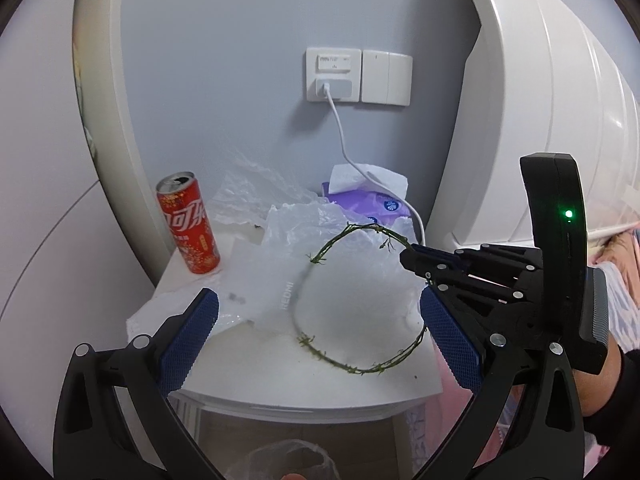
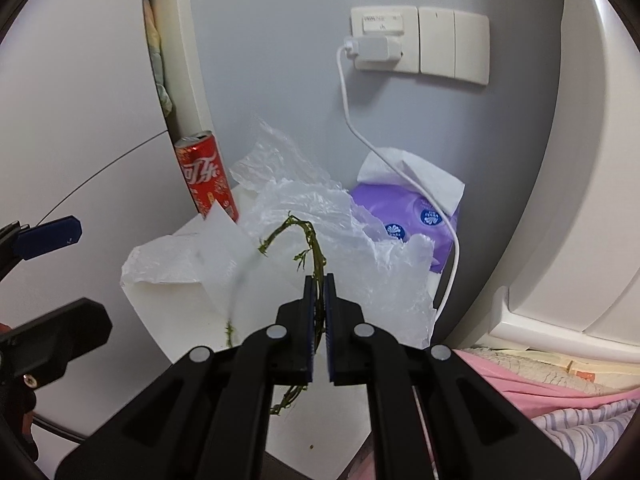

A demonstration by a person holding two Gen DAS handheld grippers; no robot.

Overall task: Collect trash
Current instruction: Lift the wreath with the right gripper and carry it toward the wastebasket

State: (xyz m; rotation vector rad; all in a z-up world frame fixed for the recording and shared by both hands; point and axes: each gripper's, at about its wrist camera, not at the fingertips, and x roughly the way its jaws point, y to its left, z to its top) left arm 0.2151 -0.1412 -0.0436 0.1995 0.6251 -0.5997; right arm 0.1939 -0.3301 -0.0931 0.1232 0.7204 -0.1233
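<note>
Right tool (image 2: 319, 280) clenched on green stem (image 1: 362, 368); stem loops toward red can (image 1: 189, 222), curling over counter (image 1: 352, 392). Left tool (image 1: 318, 320) released.

Dim, soft light; strong fisheye warping.

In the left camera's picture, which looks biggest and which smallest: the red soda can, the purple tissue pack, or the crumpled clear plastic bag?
As they look in the left wrist view:
1. Clear plastic bag, by far the most spread out.
2. Red soda can and purple tissue pack look about alike; the bag hides part of the pack, so I won't rank them.
</note>
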